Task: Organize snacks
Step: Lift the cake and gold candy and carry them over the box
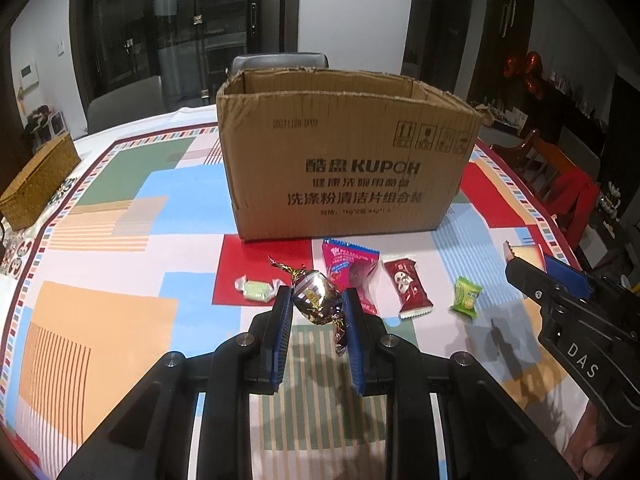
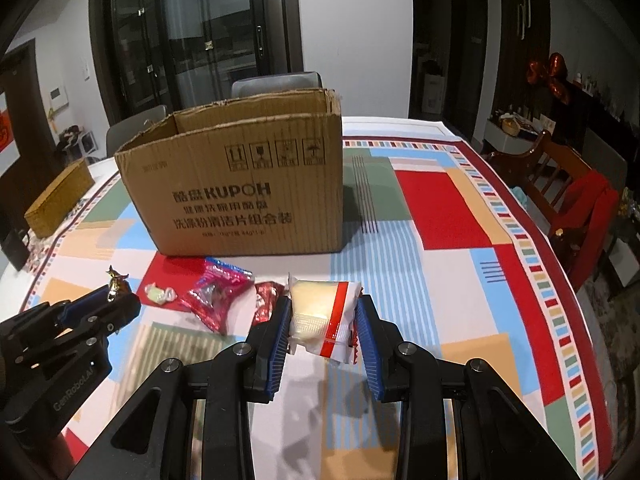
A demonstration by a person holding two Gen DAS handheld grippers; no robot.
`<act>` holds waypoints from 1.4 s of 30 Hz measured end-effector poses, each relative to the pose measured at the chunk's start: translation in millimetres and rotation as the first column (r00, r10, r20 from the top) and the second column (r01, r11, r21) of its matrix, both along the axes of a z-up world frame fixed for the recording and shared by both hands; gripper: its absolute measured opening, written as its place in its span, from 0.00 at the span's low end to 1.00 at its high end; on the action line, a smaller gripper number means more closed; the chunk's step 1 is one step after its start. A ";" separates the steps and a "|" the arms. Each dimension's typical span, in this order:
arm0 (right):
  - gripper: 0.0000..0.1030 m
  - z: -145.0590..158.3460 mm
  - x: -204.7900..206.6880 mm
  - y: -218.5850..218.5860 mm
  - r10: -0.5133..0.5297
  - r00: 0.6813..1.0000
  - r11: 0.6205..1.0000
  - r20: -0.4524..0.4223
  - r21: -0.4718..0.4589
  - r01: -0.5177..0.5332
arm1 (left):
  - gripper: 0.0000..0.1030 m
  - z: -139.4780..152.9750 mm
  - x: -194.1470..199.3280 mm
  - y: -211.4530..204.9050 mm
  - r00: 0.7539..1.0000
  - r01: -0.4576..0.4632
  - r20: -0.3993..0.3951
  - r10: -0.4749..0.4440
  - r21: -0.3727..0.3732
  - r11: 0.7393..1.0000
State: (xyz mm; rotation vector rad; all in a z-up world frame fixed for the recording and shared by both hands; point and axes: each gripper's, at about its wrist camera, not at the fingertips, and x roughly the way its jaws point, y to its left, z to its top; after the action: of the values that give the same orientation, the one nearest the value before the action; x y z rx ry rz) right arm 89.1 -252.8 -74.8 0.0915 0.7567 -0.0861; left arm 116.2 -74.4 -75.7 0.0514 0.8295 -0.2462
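Two grippers hold snacks. The left gripper (image 1: 316,300) jaws clamp a foil-wrapped chocolate (image 1: 314,294). The right gripper (image 2: 322,320) jaws grip a white pastry packet (image 2: 320,316) before the cardboard box (image 2: 240,184).

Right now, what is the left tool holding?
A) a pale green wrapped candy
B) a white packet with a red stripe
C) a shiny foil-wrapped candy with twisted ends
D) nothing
C: in the left wrist view the left tool has its blue pads closed on the foil-wrapped candy, lifted off the tablecloth, while the pale green candy lies on the cloth and the white packet with a red stripe sits in the right tool.
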 end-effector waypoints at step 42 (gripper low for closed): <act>0.33 73.1 37.3 5.7 0.034 0.987 0.999 0.156 -0.038 -0.029 | 0.25 76.5 35.8 2.0 0.989 0.016 0.147 -0.014 -0.015 1.000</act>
State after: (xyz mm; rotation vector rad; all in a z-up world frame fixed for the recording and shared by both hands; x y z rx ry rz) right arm 126.4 -247.1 -1.7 0.0515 0.5993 -0.0615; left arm 151.9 -72.4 0.8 0.0600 0.6805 -0.2599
